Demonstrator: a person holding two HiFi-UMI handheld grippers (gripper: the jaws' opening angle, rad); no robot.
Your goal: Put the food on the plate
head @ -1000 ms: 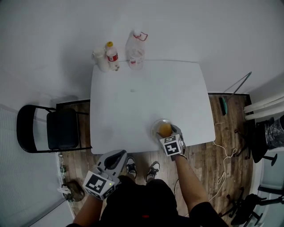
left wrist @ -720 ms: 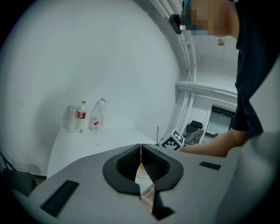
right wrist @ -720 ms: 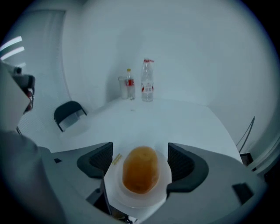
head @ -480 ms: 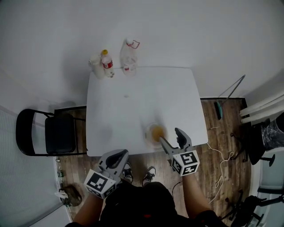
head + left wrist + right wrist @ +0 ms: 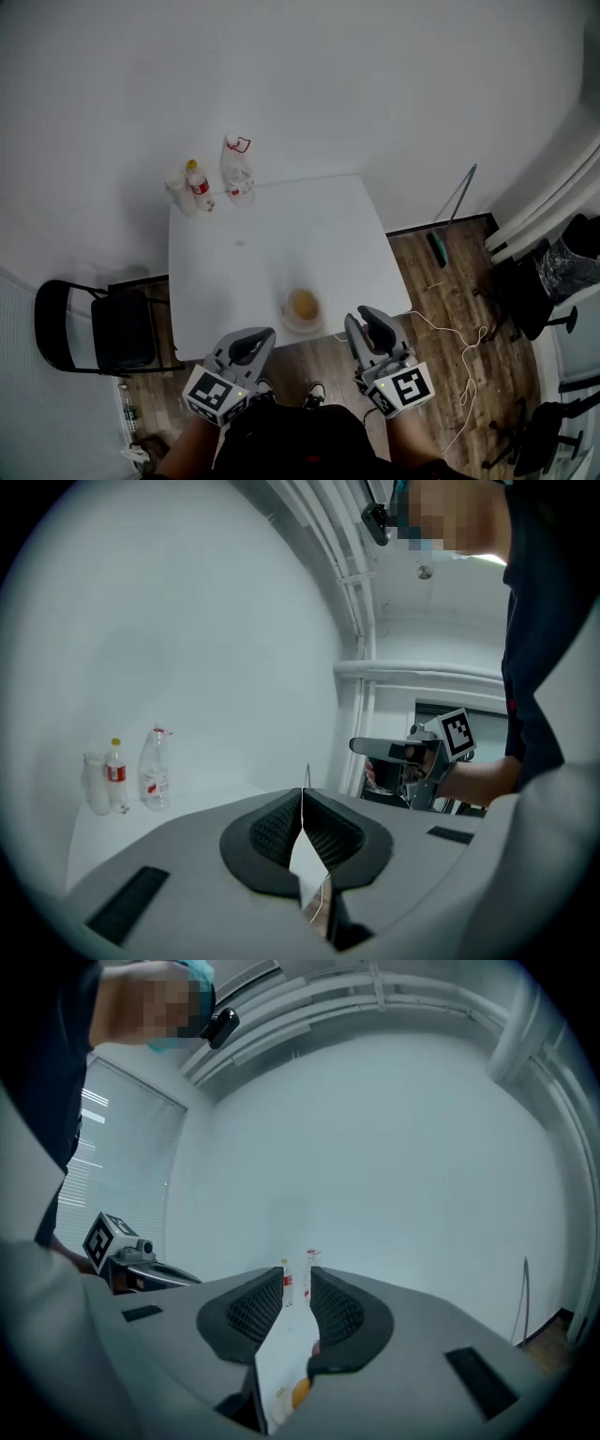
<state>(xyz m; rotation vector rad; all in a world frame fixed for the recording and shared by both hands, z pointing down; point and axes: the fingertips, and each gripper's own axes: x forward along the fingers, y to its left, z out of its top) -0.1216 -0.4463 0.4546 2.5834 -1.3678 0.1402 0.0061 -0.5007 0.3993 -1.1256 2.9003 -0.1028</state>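
Observation:
An orange round piece of food (image 5: 303,302) lies on a pale plate (image 5: 287,322) near the front edge of the white table (image 5: 272,234). My right gripper (image 5: 372,328) hangs off the table's front right, clear of the plate; its jaws are closing with nothing between them. In the right gripper view a narrow gap remains at the right gripper (image 5: 298,1288), and the food (image 5: 299,1392) shows through it below. My left gripper (image 5: 246,349) sits at the front left, off the table. In the left gripper view the left gripper (image 5: 305,794) has its jaws together and empty.
Two plastic bottles (image 5: 198,186) (image 5: 237,169) and a pale cup (image 5: 176,192) stand at the table's far left corner. A black chair (image 5: 94,328) stands left of the table. A white cable (image 5: 450,337) trails over the wooden floor on the right.
My right gripper let go of the food on the plate, drew back off the table towards me, and its jaws narrowed. The head view pulled back and up.

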